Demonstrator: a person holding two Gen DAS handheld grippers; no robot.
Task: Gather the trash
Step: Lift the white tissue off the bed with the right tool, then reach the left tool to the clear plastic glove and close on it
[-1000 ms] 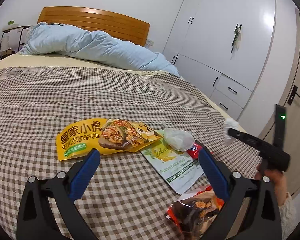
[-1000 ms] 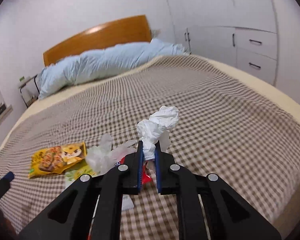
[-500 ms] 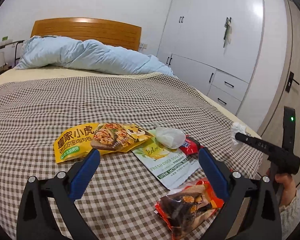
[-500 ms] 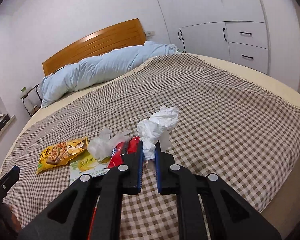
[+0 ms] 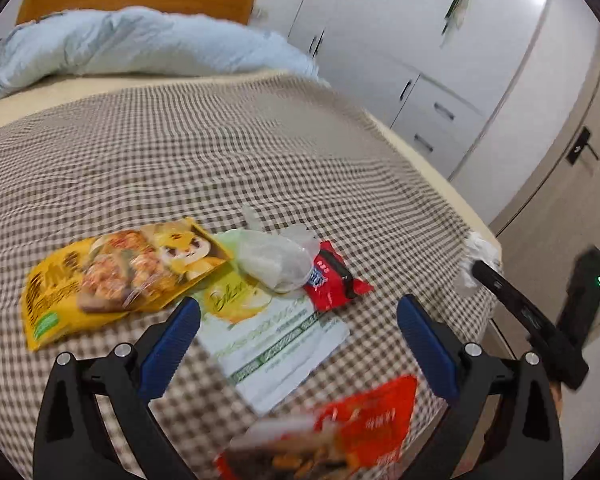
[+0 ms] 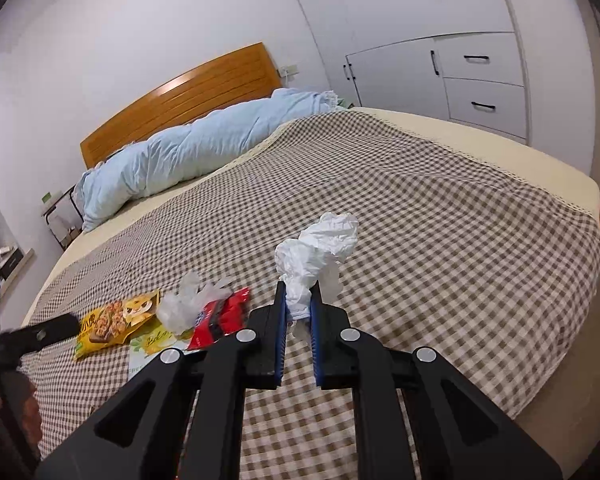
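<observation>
A bedroom with plain white walls (image 6: 148,40); a wooden headboard (image 6: 188,96) stands against the far wall at about 10 o'clock in the right wrist view; along it lies a rolled pale blue duvet (image 6: 196,148); the bed (image 6: 556,172) has a cream sheet under a brown-and-white checked cover (image 6: 440,216) that fills the middle of both views; a white built-in wardrobe (image 6: 420,20) with black handles and two drawers (image 6: 484,80) takes the wall from 12 to 2 o'clock; a wall socket (image 6: 289,69) sits just beside the headboard; a small dark-framed bedside stand (image 6: 62,216) shows at 9 o'clock; in the left wrist view a beige door (image 5: 560,184) with a dark handle stands at 3 o'clock; soft light glares off the wardrobe top.
</observation>
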